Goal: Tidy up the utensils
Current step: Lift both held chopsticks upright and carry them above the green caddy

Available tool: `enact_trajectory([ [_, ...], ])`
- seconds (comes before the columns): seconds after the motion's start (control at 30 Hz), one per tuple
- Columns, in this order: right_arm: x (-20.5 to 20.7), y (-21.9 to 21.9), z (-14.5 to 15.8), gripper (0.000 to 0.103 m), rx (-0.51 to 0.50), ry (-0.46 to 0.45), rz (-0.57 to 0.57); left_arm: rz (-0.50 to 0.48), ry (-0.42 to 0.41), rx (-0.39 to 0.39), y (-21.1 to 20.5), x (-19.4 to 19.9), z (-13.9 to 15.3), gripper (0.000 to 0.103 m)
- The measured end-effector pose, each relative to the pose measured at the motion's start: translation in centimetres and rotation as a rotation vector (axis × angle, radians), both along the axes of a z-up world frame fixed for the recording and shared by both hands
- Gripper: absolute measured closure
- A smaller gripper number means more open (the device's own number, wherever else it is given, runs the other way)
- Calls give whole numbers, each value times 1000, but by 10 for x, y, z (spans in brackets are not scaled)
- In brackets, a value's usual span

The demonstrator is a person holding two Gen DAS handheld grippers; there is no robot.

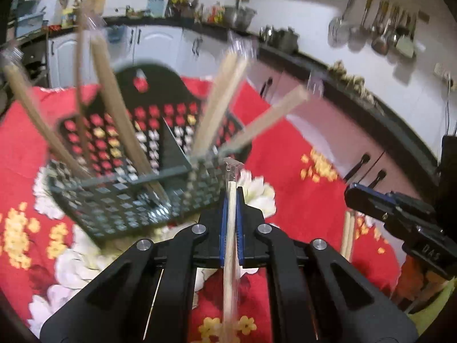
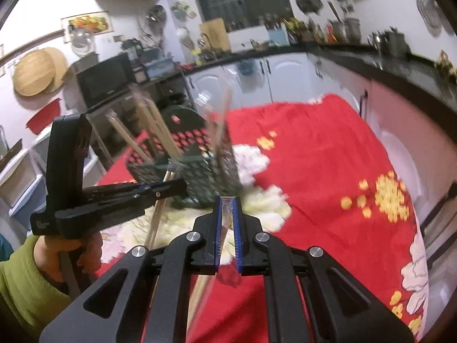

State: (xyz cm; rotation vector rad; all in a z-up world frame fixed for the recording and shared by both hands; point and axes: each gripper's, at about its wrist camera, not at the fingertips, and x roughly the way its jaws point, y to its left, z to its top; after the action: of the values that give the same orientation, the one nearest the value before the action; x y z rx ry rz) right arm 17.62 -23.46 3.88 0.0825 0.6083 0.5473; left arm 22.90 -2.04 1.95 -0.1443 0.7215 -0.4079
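Wrapped chopsticks held lengthwise in both grippers

The left gripper (image 1: 232, 197) is clamped on one wrapped pair (image 1: 232, 217), the right gripper (image 2: 227, 208) on another (image 2: 221, 228); each pair's tip points toward the basket (image 1: 120, 200), its lower end cut off, details blurred.

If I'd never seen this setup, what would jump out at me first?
Probably the bright red flowered cloth covering the table, with a dark perforated basket on it, wrapped chopsticks bristling out of it. Next, the black tongs up close: the left tongs and right tongs each pinch a wrapped pair of chopsticks.
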Motion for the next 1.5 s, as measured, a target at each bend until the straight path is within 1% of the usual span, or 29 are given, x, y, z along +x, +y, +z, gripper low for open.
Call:
enact_trajectory([
  [0.1, -7, 10, 17, 96, -2, -47, 24, 15, -53, -21, 17, -11, 23, 100],
  [0.2, -13, 19, 31, 96, -1, -79, 42, 24, -92, -43, 28, -21, 39, 100],
  [0.4, -21, 36, 59, 96, 2, -158, 76, 43, -172, -67, 39, -35, 69, 100],
  [0.67, -21, 47, 88, 96, 35, -238, 88, 74, -270, -90, 50, -42, 104, 100],
  [0.83, -16, 49, 113, 96, 66, -288, 77, 92, -326, -85, 54, -36, 125, 100],
  [1.0, -11, 47, 136, 96, 94, -341, 62, 110, -368, -79, 54, -27, 140, 100],
  [1.23, 4, 46, 162, 96, 118, -387, 40, 141, -406, -79, 57, -16, 155, 100],
  [1.43, 16, 45, 176, 96, 147, -415, 22, 162, -441, -87, 54, -8, 168, 100],
  [1.5, 18, 47, 179, 96, 144, -435, 10, 167, -459, -79, 52, -6, 171, 100],
])
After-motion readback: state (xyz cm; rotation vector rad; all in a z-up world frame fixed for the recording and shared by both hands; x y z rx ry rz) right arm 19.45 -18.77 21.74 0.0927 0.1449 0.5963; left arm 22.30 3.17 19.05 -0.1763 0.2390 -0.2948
